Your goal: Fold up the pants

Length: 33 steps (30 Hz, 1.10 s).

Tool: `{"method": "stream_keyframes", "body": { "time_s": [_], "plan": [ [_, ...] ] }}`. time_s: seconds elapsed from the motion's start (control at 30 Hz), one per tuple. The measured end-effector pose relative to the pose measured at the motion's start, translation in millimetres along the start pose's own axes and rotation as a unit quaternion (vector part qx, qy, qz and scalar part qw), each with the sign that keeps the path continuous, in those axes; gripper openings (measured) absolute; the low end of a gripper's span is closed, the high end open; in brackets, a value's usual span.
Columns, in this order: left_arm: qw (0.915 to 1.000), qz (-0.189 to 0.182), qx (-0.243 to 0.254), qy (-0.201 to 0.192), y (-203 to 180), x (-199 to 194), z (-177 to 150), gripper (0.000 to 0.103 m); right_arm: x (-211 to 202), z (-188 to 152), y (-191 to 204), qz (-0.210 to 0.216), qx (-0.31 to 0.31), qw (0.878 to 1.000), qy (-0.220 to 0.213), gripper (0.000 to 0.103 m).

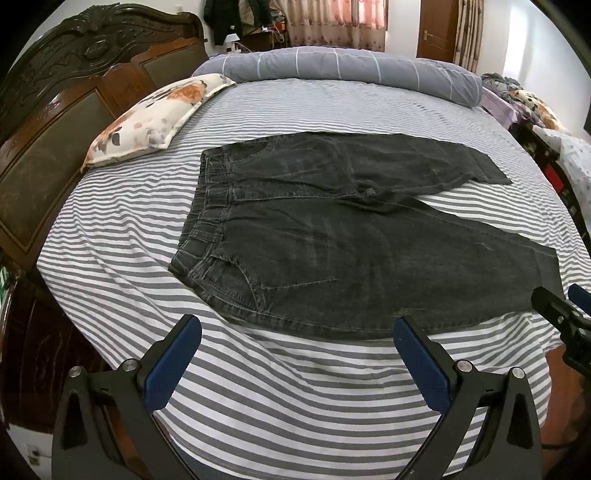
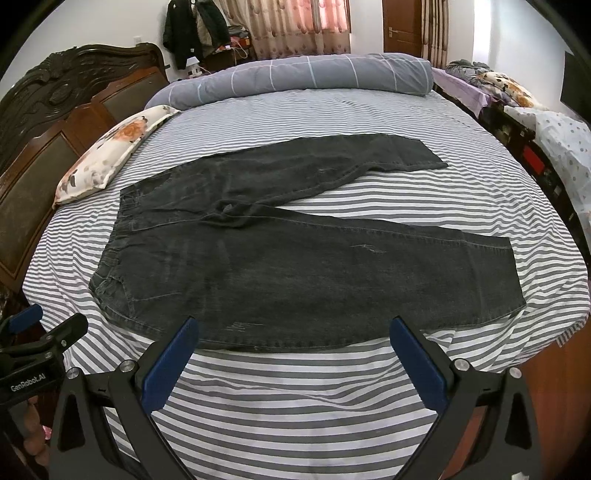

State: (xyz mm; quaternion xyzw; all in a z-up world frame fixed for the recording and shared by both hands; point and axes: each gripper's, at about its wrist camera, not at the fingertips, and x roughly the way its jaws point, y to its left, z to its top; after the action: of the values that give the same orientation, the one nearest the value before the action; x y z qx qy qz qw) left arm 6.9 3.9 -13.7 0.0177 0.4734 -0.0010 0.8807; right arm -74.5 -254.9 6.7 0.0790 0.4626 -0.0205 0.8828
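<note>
Through my left gripper (image 1: pixel 297 332), fingers wide and empty, the pants (image 1: pixel 332 240) lie flat just ahead; my right gripper (image 2: pixel 293 332), equally spread and bare, faces the near leg, so folding hasn't begun and I must grip that edge.

A home bedroom is indicated: striped-sheeted bed (image 1: pixel 147 229), carved wooden headboard (image 1: pixel 74 85), floral pillow (image 1: pixel 155 118), rolled duvet (image 1: pixel 332 70), curtains (image 2: pixel 295 29), hung coats (image 2: pixel 192 33), wooden door (image 2: pixel 400 26).

Soft, even daylight enters through the curtained window (image 1: pixel 332 22); focus is sharp, shadows faint, with strong fisheye bending and dark vignetted corners.
</note>
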Motion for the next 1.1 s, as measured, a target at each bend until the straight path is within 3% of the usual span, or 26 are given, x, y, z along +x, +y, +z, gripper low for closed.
{"method": "stream_keyframes", "body": {
  "time_s": [1.1],
  "plan": [
    [0.9999,0.007,-0.006,0.003,7.6,7.9,-3.1,0.103,6.6,-2.5,-6.5,-0.003,0.006,1.000,0.002,0.102]
  ]
}}
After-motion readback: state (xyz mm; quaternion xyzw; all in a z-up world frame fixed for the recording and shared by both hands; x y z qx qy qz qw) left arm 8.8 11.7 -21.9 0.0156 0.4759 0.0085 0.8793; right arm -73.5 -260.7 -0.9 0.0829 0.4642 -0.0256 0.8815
